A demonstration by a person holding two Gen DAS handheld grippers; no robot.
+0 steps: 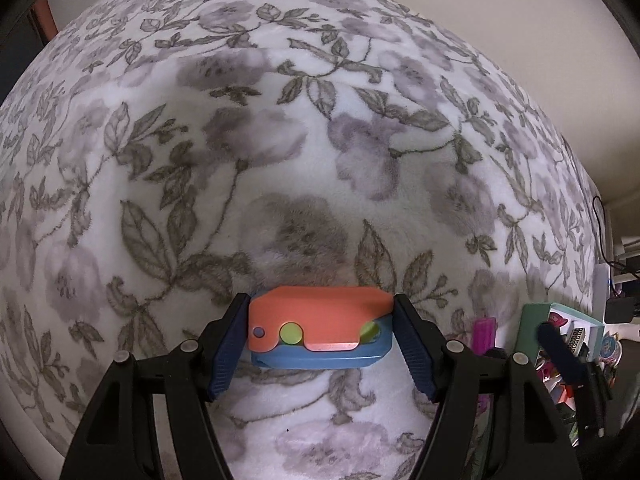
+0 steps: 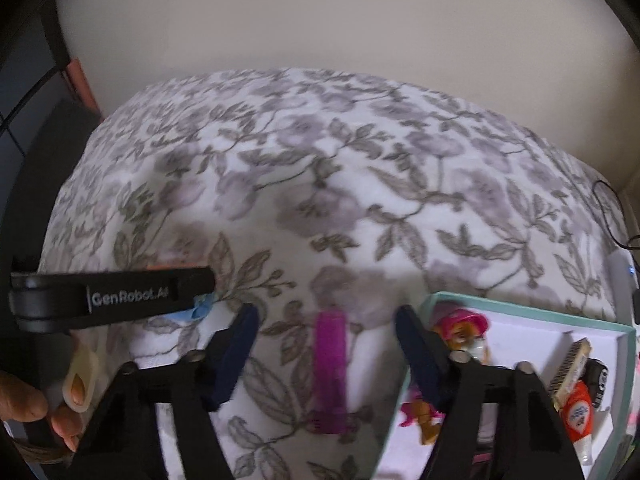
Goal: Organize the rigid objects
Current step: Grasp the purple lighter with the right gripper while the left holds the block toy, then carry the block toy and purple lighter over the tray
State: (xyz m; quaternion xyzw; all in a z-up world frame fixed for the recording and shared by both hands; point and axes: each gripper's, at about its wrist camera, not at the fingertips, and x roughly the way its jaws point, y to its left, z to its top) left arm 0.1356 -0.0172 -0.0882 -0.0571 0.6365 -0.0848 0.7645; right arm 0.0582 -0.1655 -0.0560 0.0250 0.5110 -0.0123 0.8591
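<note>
An orange-and-blue plastic toy (image 1: pixel 320 326) with a green round button sits crosswise between the blue pads of my left gripper (image 1: pixel 322 344); both pads press on its ends, and it hangs just over the flowered blanket (image 1: pixel 280 160). In the right wrist view a magenta plastic bar (image 2: pixel 330 368) lies lengthwise on the blanket between the fingers of my right gripper (image 2: pixel 326 352). A wide gap shows on each side of the bar, so neither pad touches it and the gripper is open. The same bar (image 1: pixel 484 330) peeks in at the lower right of the left wrist view.
A teal-rimmed white tray (image 2: pixel 520 312) stands at the right, holding a pink figure (image 2: pixel 464 328), a small striped box (image 2: pixel 570 368) and an orange-white tube (image 2: pixel 576 408). The left tool's black housing (image 2: pixel 112 292) and a hand (image 2: pixel 24 400) fill the left. A beige wall is behind.
</note>
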